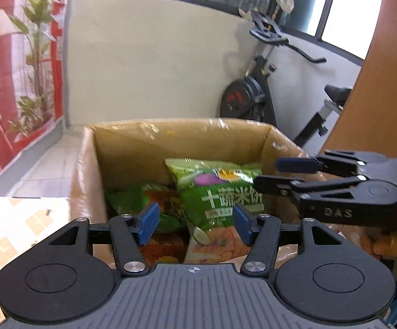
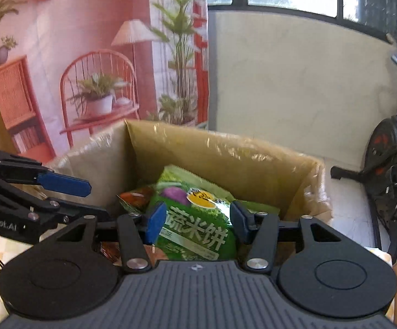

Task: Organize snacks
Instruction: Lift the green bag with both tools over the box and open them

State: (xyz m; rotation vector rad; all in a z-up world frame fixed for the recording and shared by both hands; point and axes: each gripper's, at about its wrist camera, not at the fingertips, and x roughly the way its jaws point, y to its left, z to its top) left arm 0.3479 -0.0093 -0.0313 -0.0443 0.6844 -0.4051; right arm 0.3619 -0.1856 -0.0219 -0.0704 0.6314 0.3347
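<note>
An open cardboard box (image 1: 132, 142) (image 2: 239, 159) holds several snack bags. A green rice-cracker bag (image 1: 220, 192) (image 2: 195, 235) stands tilted against its far wall, on top of another green bag (image 1: 127, 197) and a red-orange packet (image 1: 160, 249). My left gripper (image 1: 195, 224) (image 2: 98, 200) hovers over the box's near edge, open, its blue pads apart and pressing on nothing. My right gripper (image 2: 197, 224) (image 1: 267, 173) comes in over the box's right side, open as well, with the green bag seen beyond the gap between its fingers.
The box stands beside a table with a checked yellow cloth (image 1: 12, 224). An exercise bike (image 1: 258, 90) (image 2: 390, 170) is behind it at the right, by a pale wall under windows. A printed red backdrop (image 2: 61, 54) hangs at the left. A hand (image 1: 390, 244) grips the right tool.
</note>
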